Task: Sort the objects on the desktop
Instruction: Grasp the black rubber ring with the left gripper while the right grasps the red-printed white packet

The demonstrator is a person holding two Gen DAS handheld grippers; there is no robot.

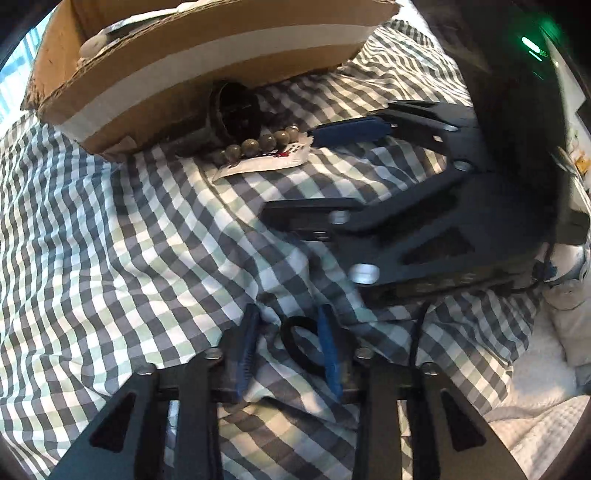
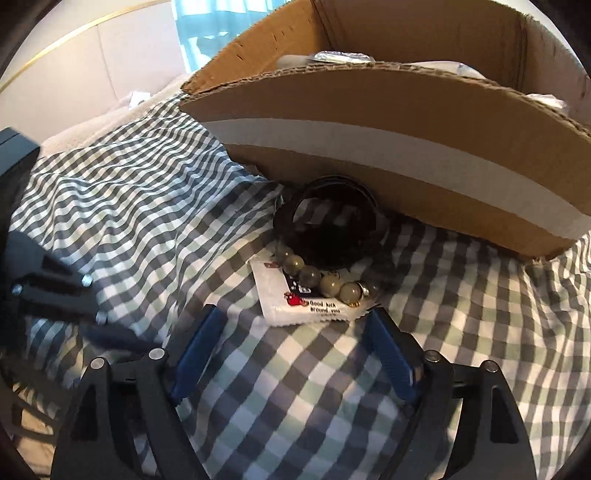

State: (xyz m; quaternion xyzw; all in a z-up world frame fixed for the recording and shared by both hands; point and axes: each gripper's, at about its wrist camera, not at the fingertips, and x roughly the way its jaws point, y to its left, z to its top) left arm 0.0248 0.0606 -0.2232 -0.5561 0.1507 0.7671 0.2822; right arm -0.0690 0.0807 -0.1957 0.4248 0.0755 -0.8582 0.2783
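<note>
A black elastic ring [image 1: 295,343] lies on the checked cloth [image 1: 129,240] between the blue pads of my left gripper [image 1: 288,314]. The ring rests against the right-hand pad, and a gap separates it from the other pad. My right gripper [image 2: 293,314] stands open just in front of a white printed sachet [image 2: 273,295], with nothing between its fingers. A bracelet of grey-green beads [image 2: 325,284] lies across the sachet. Behind it a dark round container [image 2: 332,229] lies on its side against the cardboard box [image 2: 369,147]. The right gripper [image 1: 291,173] also shows in the left wrist view.
The cardboard box [image 1: 184,74] has a white tape band and holds several pale items. The cloth is rumpled into folds. White bedding [image 1: 546,387] lies past its right edge. A pale wall and a turquoise curtain [image 2: 199,26] stand behind the box.
</note>
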